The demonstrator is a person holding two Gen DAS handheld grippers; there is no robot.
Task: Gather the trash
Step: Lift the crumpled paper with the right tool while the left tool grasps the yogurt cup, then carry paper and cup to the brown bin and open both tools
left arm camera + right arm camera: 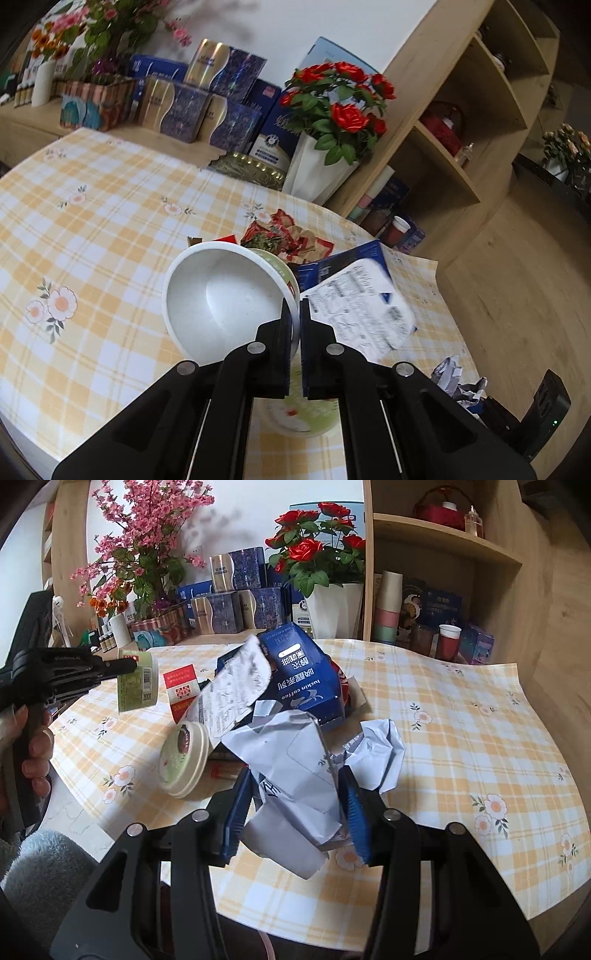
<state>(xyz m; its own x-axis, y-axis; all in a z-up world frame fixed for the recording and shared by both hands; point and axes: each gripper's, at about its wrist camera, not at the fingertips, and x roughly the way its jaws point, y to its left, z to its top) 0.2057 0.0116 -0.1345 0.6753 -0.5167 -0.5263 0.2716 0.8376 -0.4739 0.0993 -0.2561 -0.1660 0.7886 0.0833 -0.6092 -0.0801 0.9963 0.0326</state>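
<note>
My left gripper (295, 314) is shut on the rim of a white paper cup with a green label (221, 295) and holds it above the table; the cup and gripper also show in the right wrist view (138, 685). My right gripper (293, 805) is shut on a crumpled white paper wrapper (295, 775) at the table's near edge. A blue coffee box (303, 672) with a white printed flap (236, 686) lies behind it. A second green cup (183, 758) lies on its side. A red and white packet (181, 692) and a red crumpled wrapper (291, 236) lie close by.
The table has a yellow checked cloth (461, 738). Blue gift boxes (236, 609), a white vase of red roses (332, 605) and pink flowers (147, 546) stand at the back. A wooden shelf (443, 546) holds stacked cups (388, 605) on the right.
</note>
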